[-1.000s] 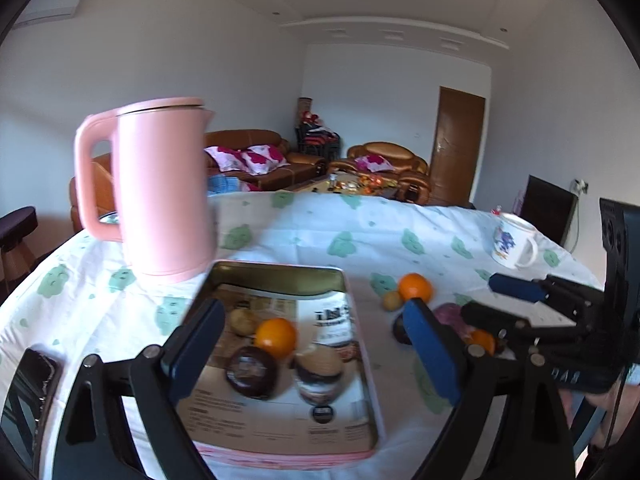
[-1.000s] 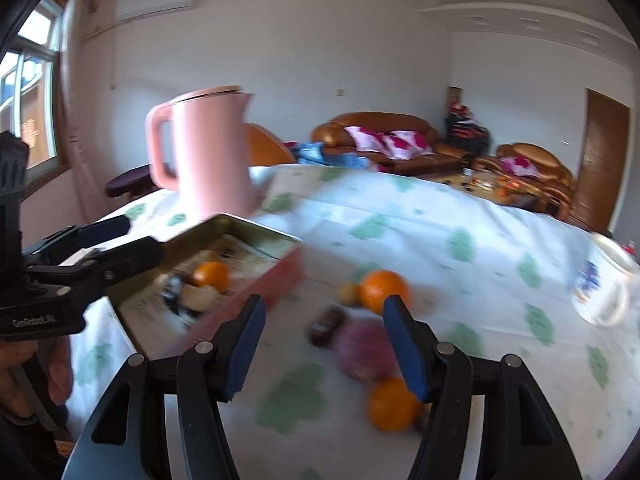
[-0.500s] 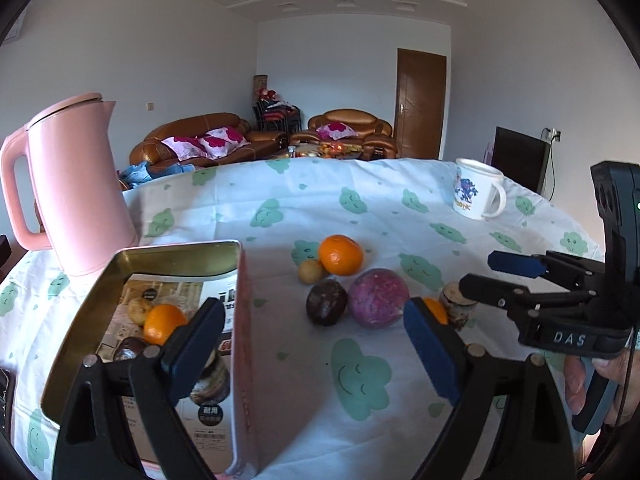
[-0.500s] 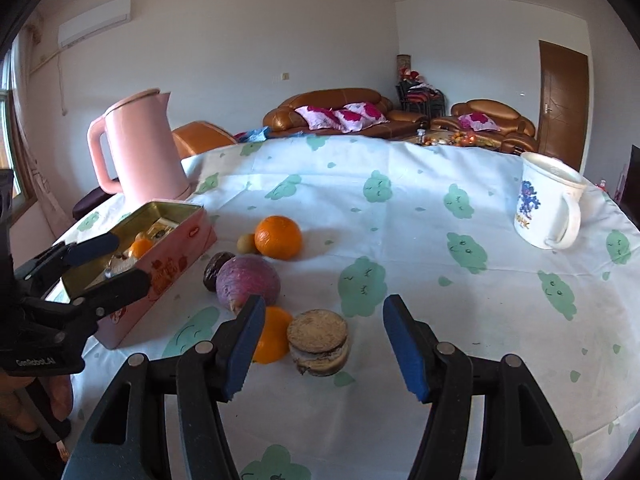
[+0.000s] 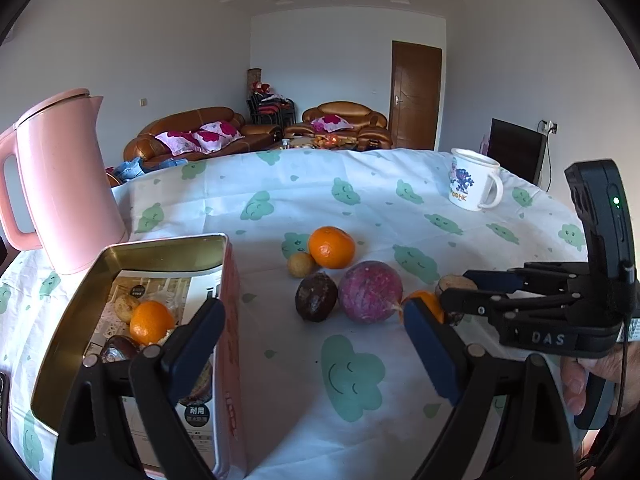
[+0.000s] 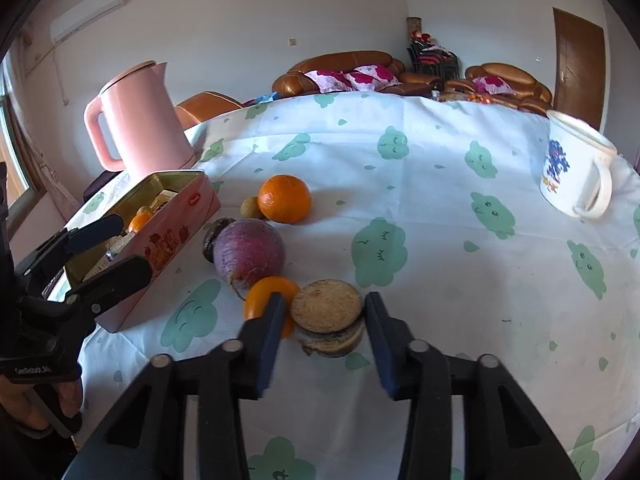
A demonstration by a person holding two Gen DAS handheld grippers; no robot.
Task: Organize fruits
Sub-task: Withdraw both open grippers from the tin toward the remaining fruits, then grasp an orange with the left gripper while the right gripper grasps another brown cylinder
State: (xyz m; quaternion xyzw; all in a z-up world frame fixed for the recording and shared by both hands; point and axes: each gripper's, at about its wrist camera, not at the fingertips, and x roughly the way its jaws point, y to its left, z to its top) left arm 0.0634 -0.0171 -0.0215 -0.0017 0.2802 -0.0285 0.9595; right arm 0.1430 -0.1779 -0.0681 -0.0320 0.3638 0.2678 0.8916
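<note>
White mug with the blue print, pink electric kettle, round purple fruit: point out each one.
White mug with the blue print (image 6: 568, 168): right wrist view, side wall.
Pink electric kettle (image 5: 64, 184): left wrist view, body.
Round purple fruit (image 6: 250, 252): right wrist view, skin, middle.

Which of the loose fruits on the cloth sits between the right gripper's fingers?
The flat brown cut-topped fruit, nearest the camera; the right gripper brackets it. The small orange lies just outside its left finger.
</note>
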